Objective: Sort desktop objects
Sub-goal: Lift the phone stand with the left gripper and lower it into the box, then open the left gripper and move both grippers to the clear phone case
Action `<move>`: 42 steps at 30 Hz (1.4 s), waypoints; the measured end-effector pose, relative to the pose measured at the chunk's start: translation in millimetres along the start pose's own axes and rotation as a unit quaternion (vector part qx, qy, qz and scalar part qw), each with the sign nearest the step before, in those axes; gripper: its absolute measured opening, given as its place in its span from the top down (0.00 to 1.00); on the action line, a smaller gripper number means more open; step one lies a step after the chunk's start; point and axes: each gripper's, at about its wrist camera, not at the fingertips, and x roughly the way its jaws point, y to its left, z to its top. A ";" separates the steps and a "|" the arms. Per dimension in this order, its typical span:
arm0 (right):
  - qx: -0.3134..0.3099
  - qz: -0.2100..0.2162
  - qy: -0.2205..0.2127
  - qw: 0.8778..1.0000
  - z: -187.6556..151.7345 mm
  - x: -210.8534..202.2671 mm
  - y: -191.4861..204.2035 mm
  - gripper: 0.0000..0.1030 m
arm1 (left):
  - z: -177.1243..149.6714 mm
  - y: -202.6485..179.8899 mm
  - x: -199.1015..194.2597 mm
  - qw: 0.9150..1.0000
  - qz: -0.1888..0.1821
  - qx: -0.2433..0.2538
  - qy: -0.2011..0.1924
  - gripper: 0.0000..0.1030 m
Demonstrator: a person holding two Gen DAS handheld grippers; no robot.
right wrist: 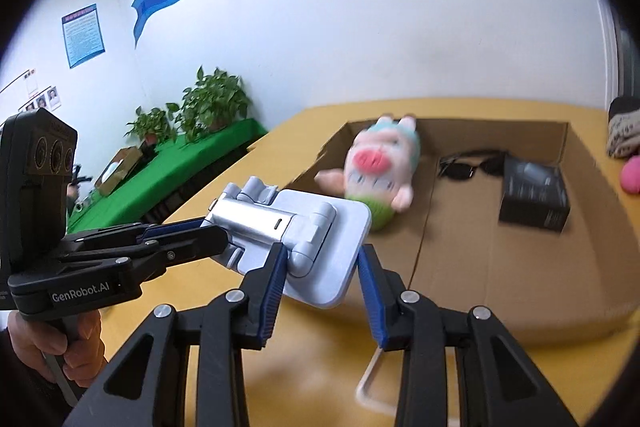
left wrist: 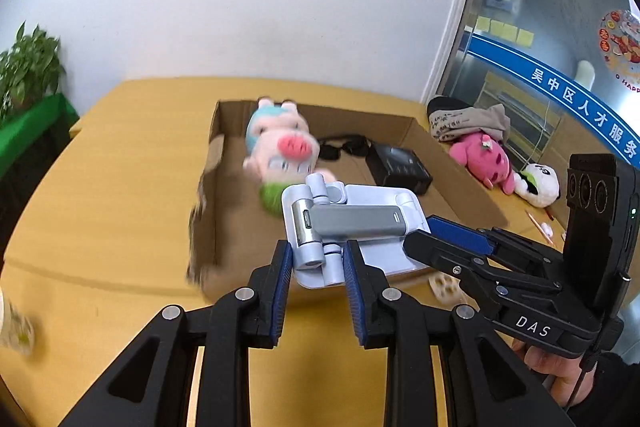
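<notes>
A white and grey folding phone stand (left wrist: 348, 227) hangs over the near edge of a cardboard box (left wrist: 460, 163). My left gripper (left wrist: 316, 267) is shut on the stand's hinge end. My right gripper (right wrist: 322, 263) is shut on the stand's flat base plate (right wrist: 320, 239); it also shows in the left wrist view (left wrist: 448, 239). My left gripper shows in the right wrist view (right wrist: 212, 227) on the stand's left end. Inside the box lie a pink pig plush (left wrist: 280, 151), black sunglasses (left wrist: 344, 147) and a small black box (left wrist: 400, 167).
A pink plush (left wrist: 484, 159), a white panda plush (left wrist: 538, 183) and a bundle of cloth (left wrist: 464, 119) lie on the yellow table (left wrist: 100, 195) right of the box. Pencils (left wrist: 538, 223) lie there too. Potted plants (right wrist: 208, 107) stand on a green table at the left.
</notes>
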 end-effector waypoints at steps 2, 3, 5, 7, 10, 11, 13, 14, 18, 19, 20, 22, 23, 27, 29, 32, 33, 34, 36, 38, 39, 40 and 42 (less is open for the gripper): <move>0.012 -0.003 0.009 1.000 9.6 11.5 -11.9 0.66 | 12.5 2.0 17.9 1.000 0.002 0.001 0.011 0.75; 0.018 -0.005 0.014 1.000 11.5 17.8 -17.6 0.66 | 15.9 3.8 28.0 1.000 0.003 0.001 0.019 0.75; 0.028 -0.013 0.027 0.999 11.6 33.6 -27.8 0.66 | 18.0 9.6 47.4 0.999 0.000 -0.010 0.042 0.75; 0.034 -0.018 0.041 0.998 8.3 48.2 -33.0 0.66 | 15.4 16.9 67.5 0.997 0.003 -0.018 0.070 0.75; 0.044 -0.023 0.066 0.997 -0.3 68.6 -40.2 0.66 | 6.6 19.9 85.9 0.995 0.018 -0.022 0.098 0.75; 0.050 -0.021 0.076 0.996 -3.2 75.2 -42.8 0.66 | 3.7 22.7 91.8 0.994 0.022 -0.027 0.107 0.75; 0.058 -0.018 0.097 0.993 -8.4 87.9 -45.5 0.66 | -1.1 28.5 101.1 0.991 0.030 -0.036 0.122 0.76; 0.060 -0.017 0.109 0.992 -10.8 94.2 -46.2 0.66 | -3.2 30.5 105.6 0.990 0.037 -0.036 0.129 0.76; 0.050 -0.025 0.133 0.989 -15.7 107.5 -43.0 0.66 | -9.1 36.4 116.5 0.988 0.049 -0.038 0.143 0.76; 0.045 -0.028 0.136 0.989 -16.4 107.8 -42.2 0.65 | -9.3 37.2 116.0 0.988 0.048 -0.041 0.140 0.76; 0.042 -0.029 0.134 0.990 -17.3 105.5 -41.8 0.65 | -8.8 37.2 114.4 0.989 0.049 -0.044 0.136 0.73; 0.038 -0.044 0.124 0.991 -19.1 95.4 -43.2 0.63 | -6.7 33.3 105.6 0.990 0.059 -0.042 0.118 0.48; 0.037 -0.057 0.118 0.991 -20.2 87.0 -44.4 0.58 | -5.3 29.1 97.7 0.992 0.069 -0.038 0.103 0.38; 0.026 -0.084 0.071 0.994 -26.7 28.4 -48.4 0.28 | -4.7 4.7 55.9 0.996 0.080 -0.024 0.033 0.18; 0.026 -0.100 0.048 0.994 -30.9 0.6 -52.3 0.24 | -8.4 -11.1 36.4 0.998 0.063 -0.015 0.002 0.14; 0.029 -0.119 0.042 0.992 -36.1 -27.3 -62.1 0.24 | -15.1 -33.3 18.6 0.999 0.041 -0.009 -0.031 0.05; 0.030 -0.125 0.044 0.991 -37.6 -33.8 -66.2 0.24 | -17.4 -39.9 15.1 0.999 0.032 -0.006 -0.037 0.05; 0.030 -0.129 0.047 0.990 -39.5 -40.1 -70.1 0.24 | -18.9 -45.7 13.4 0.999 0.023 -0.005 -0.039 0.05; 0.025 -0.130 0.049 0.990 -42.0 -47.4 -74.7 0.24 | -21.1 -54.1 14.6 0.999 0.000 -0.002 -0.034 0.05; 0.020 -0.120 0.056 0.991 -47.2 -53.1 -81.9 0.24 | -25.0 -62.8 19.6 0.999 -0.025 0.006 -0.020 0.05; 0.022 -0.111 0.065 0.991 -51.4 -54.4 -87.8 0.24 | -28.0 -65.7 23.1 0.999 -0.034 0.010 -0.010 0.05; 0.027 -0.099 0.076 0.992 -56.9 -54.7 -95.8 0.24 | -32.2 -68.4 28.9 0.999 -0.045 0.013 0.004 0.05; 0.041 -0.071 0.104 0.991 -69.7 -51.7 -113.1 0.24 | -41.3 -70.7 41.0 0.998 -0.060 0.013 0.032 0.05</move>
